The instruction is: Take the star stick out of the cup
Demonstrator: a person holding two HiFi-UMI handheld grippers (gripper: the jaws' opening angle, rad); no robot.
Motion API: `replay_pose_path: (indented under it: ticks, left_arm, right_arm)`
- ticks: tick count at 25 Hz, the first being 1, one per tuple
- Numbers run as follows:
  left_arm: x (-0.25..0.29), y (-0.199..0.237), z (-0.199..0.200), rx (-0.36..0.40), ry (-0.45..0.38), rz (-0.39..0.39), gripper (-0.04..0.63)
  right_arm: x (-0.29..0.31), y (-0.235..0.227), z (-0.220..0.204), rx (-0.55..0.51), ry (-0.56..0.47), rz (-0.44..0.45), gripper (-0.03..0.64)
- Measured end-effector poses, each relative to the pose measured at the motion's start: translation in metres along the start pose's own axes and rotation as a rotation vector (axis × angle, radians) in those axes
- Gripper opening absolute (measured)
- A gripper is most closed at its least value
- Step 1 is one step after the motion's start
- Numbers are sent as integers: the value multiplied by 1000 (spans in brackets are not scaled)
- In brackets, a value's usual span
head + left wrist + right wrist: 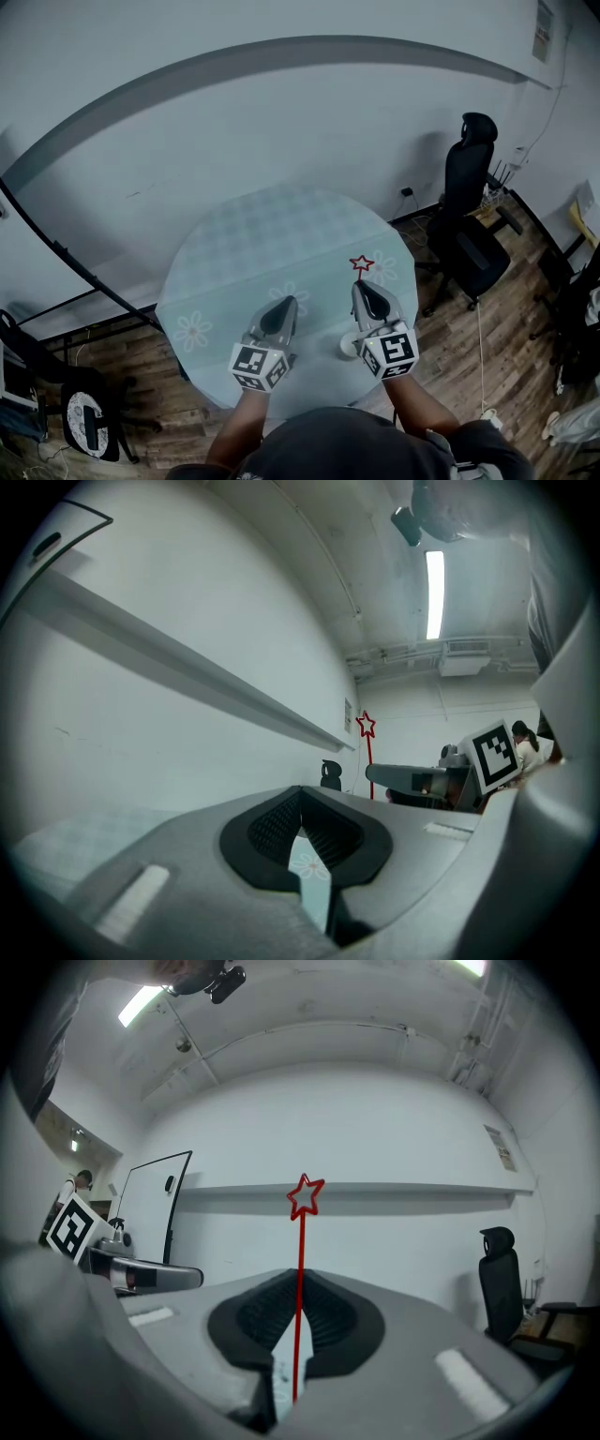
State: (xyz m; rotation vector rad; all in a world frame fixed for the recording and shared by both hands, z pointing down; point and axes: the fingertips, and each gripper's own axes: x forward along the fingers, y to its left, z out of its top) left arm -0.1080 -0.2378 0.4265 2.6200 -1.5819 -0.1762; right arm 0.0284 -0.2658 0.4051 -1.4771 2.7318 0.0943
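Forearms come up from the lower edge of the head view, each ending in a marker cube, both over the near rim of the round glass table.

Left gripper: hangs over the table's near middle. In its own view the fingers are drawn together with nothing between them, and a flower print on the table shows through the slit behind them. Bare glass lies ahead and to its left.

Right gripper: just beside the left one and apart from it, nearer the table's right edge. Fingers pressed together on the star stick.

Small white cup: on the table at the right gripper's inner side, by its cube, partly covered by it, close to the near rim.

Star stick: thin, straight and red, topped with an open five-point star outline. It rises past the right fingertips, and the star stands clear over the table's right half. In the head view its lower end is hidden by the gripper.

Beyond the far rim: pale wall close behind the table. Right of the table, a black office chair on wood floor, near the rim. Left, a dark curved rail.
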Motion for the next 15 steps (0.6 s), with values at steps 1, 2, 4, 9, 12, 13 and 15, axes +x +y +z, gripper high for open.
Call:
replay_pose_path:
  ticks: [1,2,4,9,12,13,15]
  left_arm:
    - [0,1,2,-7,-6,0,6]
    - [-1,1,3,-10,-9,-1,6]
    - [0,1,3,-7,-8,-3,6]
    - [3,2,-1,-6,9,-14,6]
    - [5,3,-4,-7,18,-18,6]
    - [5,3,-5,-7,21,-19,6]
    - [7,3,-7,-7,25,-21,6]
  right_arm:
    - [0,0,-1,4,2,-1,17]
    - [1,0,-3,8,4,-1,17]
    - [1,-1,-6,13,7,-3,17]
    - [2,-2,-11,20,17,-11,17]
    - [3,-4,-14,23,22,-13,17]
    - [3,-4,-15,24,23,-14,17]
    - [3,-5,-18,24,27,-17,17]
